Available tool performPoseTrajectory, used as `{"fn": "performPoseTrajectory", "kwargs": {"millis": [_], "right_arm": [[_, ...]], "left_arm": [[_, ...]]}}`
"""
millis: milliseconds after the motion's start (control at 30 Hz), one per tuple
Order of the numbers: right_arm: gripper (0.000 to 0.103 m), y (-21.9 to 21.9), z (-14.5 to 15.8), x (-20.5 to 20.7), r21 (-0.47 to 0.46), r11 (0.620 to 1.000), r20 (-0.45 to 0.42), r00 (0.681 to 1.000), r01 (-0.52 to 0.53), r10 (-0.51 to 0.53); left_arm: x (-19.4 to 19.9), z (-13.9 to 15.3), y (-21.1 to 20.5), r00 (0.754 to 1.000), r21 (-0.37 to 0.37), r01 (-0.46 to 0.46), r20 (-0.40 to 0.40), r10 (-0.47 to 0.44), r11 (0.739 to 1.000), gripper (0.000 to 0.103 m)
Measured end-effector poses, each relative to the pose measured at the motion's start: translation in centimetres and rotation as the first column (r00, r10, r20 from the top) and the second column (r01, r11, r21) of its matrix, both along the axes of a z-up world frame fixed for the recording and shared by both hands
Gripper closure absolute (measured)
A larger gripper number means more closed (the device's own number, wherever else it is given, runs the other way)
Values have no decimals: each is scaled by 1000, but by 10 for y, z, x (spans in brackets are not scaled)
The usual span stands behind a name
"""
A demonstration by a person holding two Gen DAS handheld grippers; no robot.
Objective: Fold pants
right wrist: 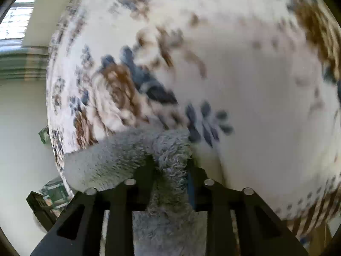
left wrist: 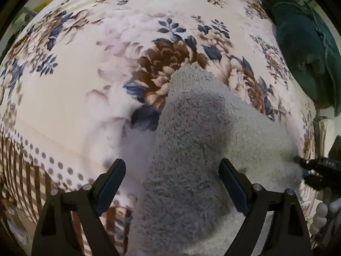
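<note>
We have the grey fleece pants (left wrist: 198, 145) lying on the floral plush blanket (left wrist: 85, 68), our right gripper (right wrist: 170, 170) pinching a bunched fold to carry it over while our left gripper (left wrist: 172, 183) hovers wide open, empty, above them, a dark green cushion (left wrist: 302, 49) beyond.

Soft, even indoor light is filling both fisheye views, edges curving into dark corners. A broad shadow is falling across the grey pants (left wrist: 213, 128). The right wrist view is smearing with motion blur, a window (right wrist: 15, 19) glaring white.
</note>
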State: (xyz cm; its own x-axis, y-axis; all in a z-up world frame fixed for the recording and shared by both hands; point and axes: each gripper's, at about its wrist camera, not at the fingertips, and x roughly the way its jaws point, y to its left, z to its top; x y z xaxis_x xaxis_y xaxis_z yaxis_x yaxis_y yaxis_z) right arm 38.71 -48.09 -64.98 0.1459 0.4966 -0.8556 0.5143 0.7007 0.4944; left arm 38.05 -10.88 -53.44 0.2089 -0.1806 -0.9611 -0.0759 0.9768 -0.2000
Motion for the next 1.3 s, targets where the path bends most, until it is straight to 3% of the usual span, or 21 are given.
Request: {"fn": "performPoseTrajectory", "kwargs": {"millis": [67,133,200,267,400,433,467,500,567,733,800,933,1000,1100,1133,1300], "right_arm": [[48,-4,14,-15,35,999,37,999,15,-16],[41,-8,34,-41,25,1000,82,997,5,-7],[36,-13,37,-69,22,999,58,998,24,-25],[36,-16,24,-96,98,993,13,997,73,-74],[36,-5,-26,-129,312,928,-55,979,204,-197],[42,0,-31,-130,333,921,-40,979,203,-201],[70,5,-34,-135,317,921,-23,972,228,-232],[82,8,-34,-139,317,916,-21,967,248,-254],[87,11,-28,-148,329,903,-10,957,278,-291],[89,1,11,-173,329,890,21,940,315,-340],[89,-2,19,-181,303,904,16,947,301,-320],[89,-5,3,-186,204,946,-29,968,251,-250],[84,1,-17,-177,79,986,-72,988,145,-140],[70,17,-16,-157,-23,1000,-89,996,-11,9],[61,18,-9,-153,-43,999,-77,997,-27,23],[47,15,62,-130,-167,986,141,989,-16,40]], "left_arm": [[-4,9,1,1000,-7,2,17,-2,1000,14],[-12,15,1,999,15,13,36,-14,1000,14],[-18,13,3,999,30,16,34,-17,999,14],[-26,5,8,1000,32,7,11,-7,999,14],[-38,-6,15,999,18,-26,-20,26,1000,14],[-40,-9,17,999,15,-33,-24,34,999,14],[-42,-10,18,999,13,-41,-27,42,999,14],[-43,-11,19,998,12,-47,-27,48,999,14],[-43,-11,20,998,15,-49,-28,50,999,14],[-43,-11,18,999,20,-19,-29,19,1000,14],[-42,-11,16,999,19,-6,-33,6,1000,14],[-43,-13,14,999,10,8,-44,-7,1000,14],[-43,-16,12,998,3,23,-59,-23,1000,14],[-42,-4,7,997,6,51,-50,-51,999,14],[-41,2,4,998,9,58,-35,-58,998,14],[-12,23,-8,994,-1,99,42,-98,995,14]]}}
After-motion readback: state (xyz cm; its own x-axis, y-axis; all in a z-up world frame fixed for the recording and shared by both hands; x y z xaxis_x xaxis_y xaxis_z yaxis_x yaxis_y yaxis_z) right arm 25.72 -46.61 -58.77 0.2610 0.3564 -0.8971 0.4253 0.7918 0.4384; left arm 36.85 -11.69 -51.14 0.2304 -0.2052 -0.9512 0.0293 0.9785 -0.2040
